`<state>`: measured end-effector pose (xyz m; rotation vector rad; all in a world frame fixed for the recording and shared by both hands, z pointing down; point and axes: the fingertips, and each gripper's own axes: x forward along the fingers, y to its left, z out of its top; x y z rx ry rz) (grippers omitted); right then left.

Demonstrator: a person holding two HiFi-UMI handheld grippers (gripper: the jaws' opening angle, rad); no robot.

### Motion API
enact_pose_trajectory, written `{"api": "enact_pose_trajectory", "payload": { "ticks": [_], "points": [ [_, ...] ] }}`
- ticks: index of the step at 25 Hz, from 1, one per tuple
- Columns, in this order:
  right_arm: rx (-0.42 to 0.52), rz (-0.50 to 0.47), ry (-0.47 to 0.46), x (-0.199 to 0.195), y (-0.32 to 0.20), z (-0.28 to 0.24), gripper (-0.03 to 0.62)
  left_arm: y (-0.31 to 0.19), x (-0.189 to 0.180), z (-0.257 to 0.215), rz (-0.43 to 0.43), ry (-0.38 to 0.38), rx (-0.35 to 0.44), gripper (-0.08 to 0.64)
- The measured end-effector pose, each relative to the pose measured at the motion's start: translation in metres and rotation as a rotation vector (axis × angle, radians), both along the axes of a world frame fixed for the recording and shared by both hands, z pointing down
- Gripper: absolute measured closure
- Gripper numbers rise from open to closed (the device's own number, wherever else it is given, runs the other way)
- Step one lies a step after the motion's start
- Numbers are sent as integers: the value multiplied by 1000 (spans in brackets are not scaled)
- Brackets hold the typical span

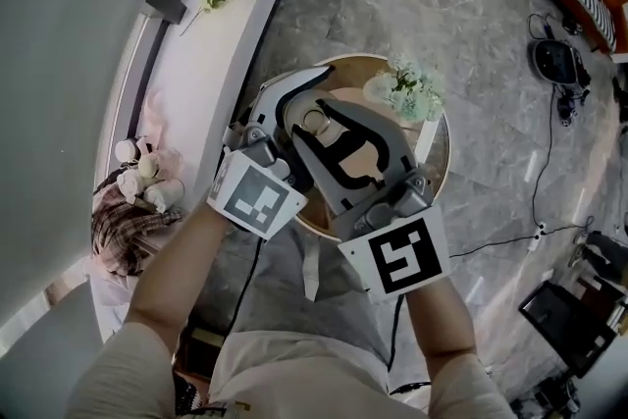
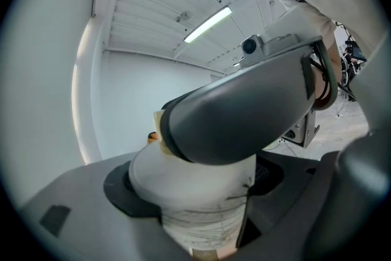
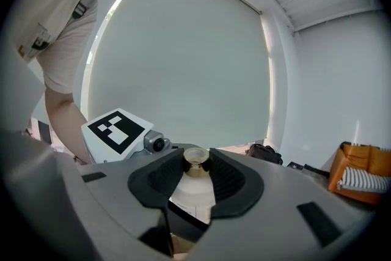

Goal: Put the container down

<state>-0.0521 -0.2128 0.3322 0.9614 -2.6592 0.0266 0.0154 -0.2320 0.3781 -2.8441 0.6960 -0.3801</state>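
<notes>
Right gripper (image 3: 197, 163) clamped the container (image 3: 192, 192) at its neck; left gripper (image 2: 195, 187) clamped the body. Opening either before the table (image 1: 348, 66) beneath bore it could drop it

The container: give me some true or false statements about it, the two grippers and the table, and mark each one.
1. The right gripper is closed on the container near its mouth. True.
2. The left gripper is empty. False: the white container sits clamped between its jaws.
3. The container stands on the round table. False: both grippers hold it up above the table.
4. Flowers lie on the round table. True.
</notes>
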Motion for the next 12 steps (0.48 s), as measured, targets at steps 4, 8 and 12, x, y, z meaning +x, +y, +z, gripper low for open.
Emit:
{"api": "enact_pose_trajectory", "payload": {
  "ticks": [4,8,12],
  "points": [
    [2,17,31,2,-11,50,460,-9,4,50,32,5,7,184],
    [-25,17,63,8,-20,92,460,-17,10,94,33,-9,-7,184],
    [-51,41,60,16,-27,130,460,-23,18,131,53,-11,-9,184]
  ]
}}
